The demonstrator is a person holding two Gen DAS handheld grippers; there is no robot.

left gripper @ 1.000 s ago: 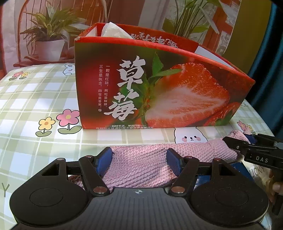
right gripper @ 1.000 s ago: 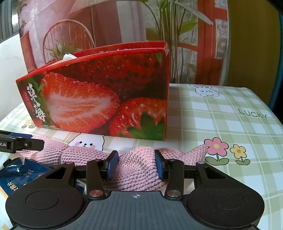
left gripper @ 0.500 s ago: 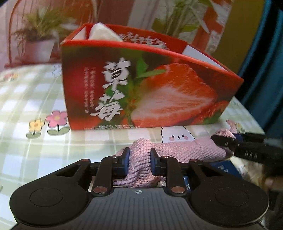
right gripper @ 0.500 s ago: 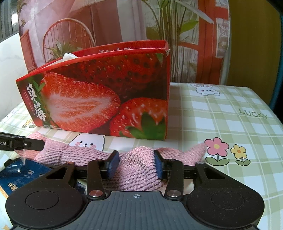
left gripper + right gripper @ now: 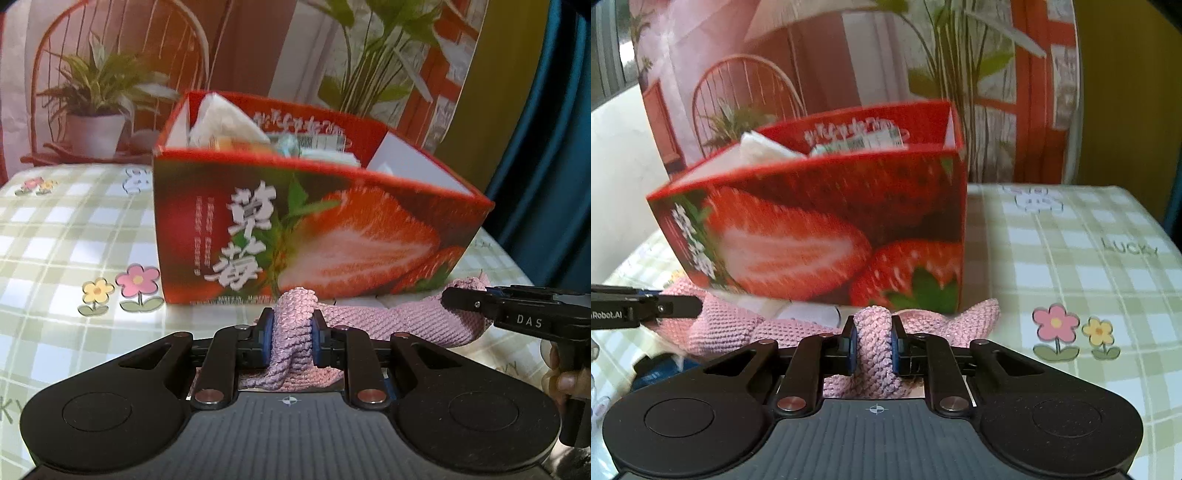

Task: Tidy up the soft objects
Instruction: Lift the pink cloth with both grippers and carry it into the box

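Note:
A pink knitted cloth (image 5: 373,321) stretches between both grippers, lifted off the checked tablecloth in front of the red strawberry box (image 5: 314,236). My left gripper (image 5: 292,334) is shut on one bunched end of the cloth. My right gripper (image 5: 873,343) is shut on the other end of the cloth (image 5: 738,326); it also shows at the right of the left wrist view (image 5: 465,297). The left gripper shows at the left of the right wrist view (image 5: 683,306). The box (image 5: 827,236) holds white tissue (image 5: 225,122) and packets.
A blue packet (image 5: 661,369) lies on the table under the cloth. The tablecloth (image 5: 1071,258) has flower and bunny prints. A printed backdrop with a potted plant (image 5: 96,122) stands behind the box. A blue curtain (image 5: 554,147) hangs at the right.
Both grippers closed on the pink cloth and rose, lifting it off the table. The box's open top and its contents have come into view.

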